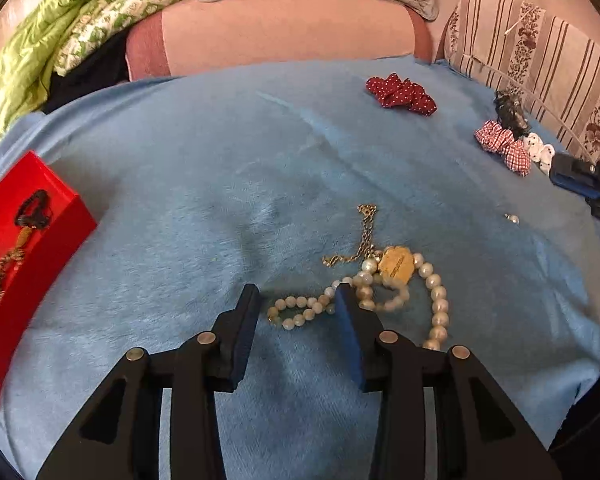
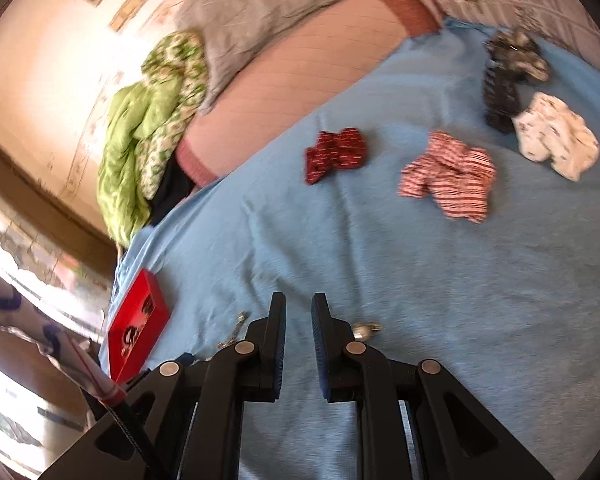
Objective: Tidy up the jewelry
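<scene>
Counting four scrunchies (image 2: 448, 178), one pearl necklace (image 1: 380, 296)

On the bed's blanket (image 1: 180, 168), the pearl necklace (image 1: 380, 292) lies just ahead of the left tongs (image 1: 298, 304), tangled with a chain (image 1: 364, 236) and a pendant (image 1: 396, 266). The jewelry box (image 1: 32, 240) sits far left, holding pieces. Three scrunchies (image 1: 400, 94) and a hair claw (image 1: 510, 112) lie far right, behind a small earring (image 1: 512, 219).
</scene>
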